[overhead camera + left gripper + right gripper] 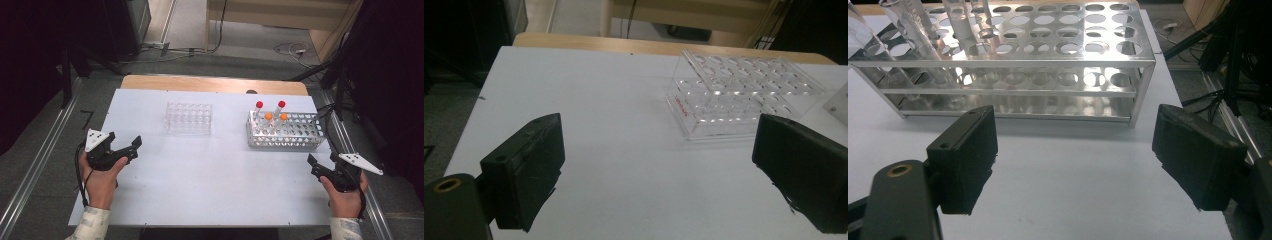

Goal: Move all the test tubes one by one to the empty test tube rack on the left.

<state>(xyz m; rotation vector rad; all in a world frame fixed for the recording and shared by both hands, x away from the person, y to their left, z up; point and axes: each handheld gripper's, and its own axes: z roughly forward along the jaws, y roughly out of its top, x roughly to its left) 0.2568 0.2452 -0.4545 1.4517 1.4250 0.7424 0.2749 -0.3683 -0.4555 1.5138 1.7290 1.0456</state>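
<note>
Four capped tubes (270, 116) stand in metal rack (300, 142), right-rear of surface (200, 185); clear rack (188, 119) sits empty mid-rear. Both tools spread, holding nothing: left tool (131, 149), right tool (314, 165). Tubes prob. light, slick, fragile; grip w/ care just below cap.

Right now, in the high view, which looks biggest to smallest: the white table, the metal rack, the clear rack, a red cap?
1. White table
2. Metal rack
3. Clear rack, somewhat smaller than the metal one
4. Red cap
</note>
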